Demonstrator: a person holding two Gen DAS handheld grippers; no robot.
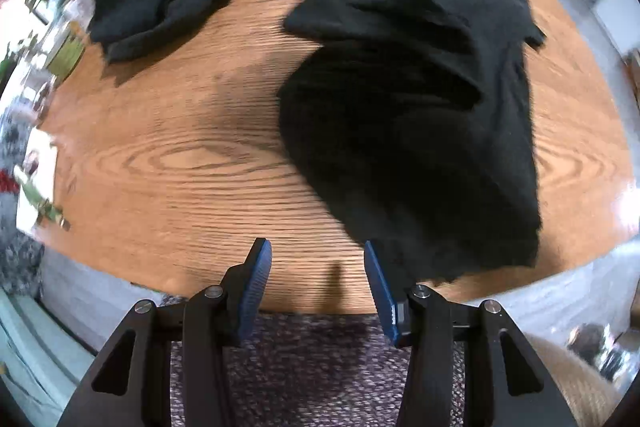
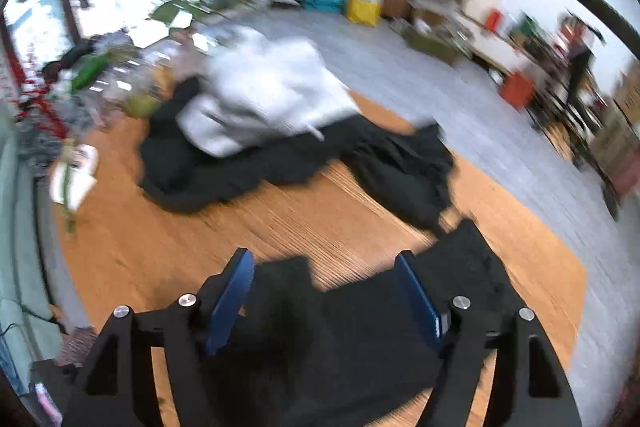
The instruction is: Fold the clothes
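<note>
Black shirt flat on wooden table, partly folded; left gripper released, empty, above table's near edge beside shirt; right gripper released, over shirt; clothes pile at table's far side.

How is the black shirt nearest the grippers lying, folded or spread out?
Partly folded. The black shirt lies on the wooden table with its upper part doubled over in visible overlapping layers, not spread flat, and not yet a neat packet.

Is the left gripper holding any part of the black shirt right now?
No: the left gripper is open with only bare wooden table between its fingers, and the black shirt lies just beside its right finger.
</note>
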